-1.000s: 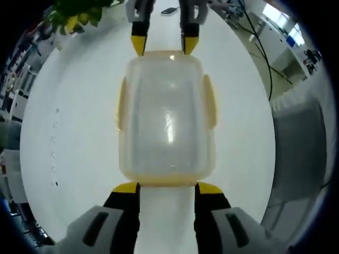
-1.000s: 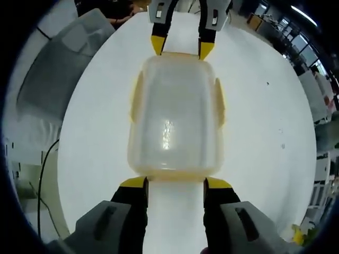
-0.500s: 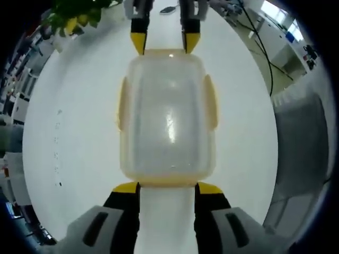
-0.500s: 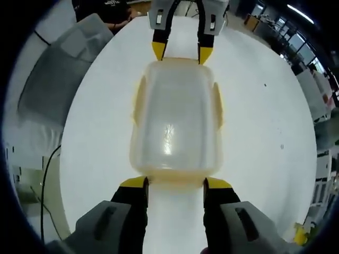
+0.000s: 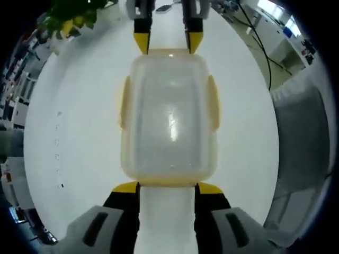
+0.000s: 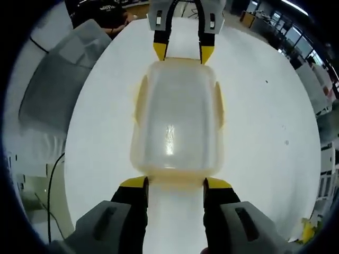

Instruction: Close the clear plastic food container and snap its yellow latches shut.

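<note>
Two grippers, left gripper and right gripper, jaws spread, face each other at the ends of the lidded container on the white table. Side latches look flat; press each end latch down evenly, squarely, without sliding the box.

No readable text for you here: white lettering on the dark shirt of the person, far left, is too blurred.
</note>
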The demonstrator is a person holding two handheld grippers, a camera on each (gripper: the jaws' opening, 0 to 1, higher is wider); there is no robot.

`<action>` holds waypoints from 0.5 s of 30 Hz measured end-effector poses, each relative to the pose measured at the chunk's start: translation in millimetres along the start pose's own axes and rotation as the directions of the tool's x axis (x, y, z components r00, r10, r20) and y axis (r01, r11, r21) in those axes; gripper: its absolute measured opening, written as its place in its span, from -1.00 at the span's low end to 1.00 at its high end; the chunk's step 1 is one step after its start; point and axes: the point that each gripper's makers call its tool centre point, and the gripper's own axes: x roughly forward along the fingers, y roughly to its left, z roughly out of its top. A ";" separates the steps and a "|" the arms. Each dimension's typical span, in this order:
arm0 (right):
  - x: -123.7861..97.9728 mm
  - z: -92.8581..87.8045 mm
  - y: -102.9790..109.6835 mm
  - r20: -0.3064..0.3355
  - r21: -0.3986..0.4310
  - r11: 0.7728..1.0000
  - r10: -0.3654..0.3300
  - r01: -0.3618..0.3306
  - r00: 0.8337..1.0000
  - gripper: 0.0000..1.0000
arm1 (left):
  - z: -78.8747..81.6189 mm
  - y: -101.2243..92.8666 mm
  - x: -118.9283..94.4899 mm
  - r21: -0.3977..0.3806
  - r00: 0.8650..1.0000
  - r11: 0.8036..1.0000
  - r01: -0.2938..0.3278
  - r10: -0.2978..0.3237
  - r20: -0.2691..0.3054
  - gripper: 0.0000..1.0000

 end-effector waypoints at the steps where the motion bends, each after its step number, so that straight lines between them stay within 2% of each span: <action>1: 0.0 0.1 0.2 -0.001 0.002 1.000 -0.001 0.001 1.000 -0.25 | 0.0 0.4 -0.3 0.003 1.000 1.000 -0.001 0.001 0.000 -0.30; 7: -0.1 -0.6 -0.8 -0.005 0.000 1.000 -0.008 0.008 1.000 -0.24 | -1.4 1.3 0.8 0.017 1.000 1.000 -0.003 0.003 0.001 -0.29; 12: 5.3 -3.9 -0.5 -0.009 -0.012 1.000 -0.015 0.014 1.000 -0.22 | -4.8 2.0 10.5 0.054 1.000 0.998 -0.018 0.018 -0.010 -0.23; 15: 16.0 -14.3 8.4 -0.024 0.035 0.999 0.019 -0.018 1.000 -0.19 | -12.8 3.0 15.5 0.031 0.999 0.999 -0.019 0.020 -0.028 -0.26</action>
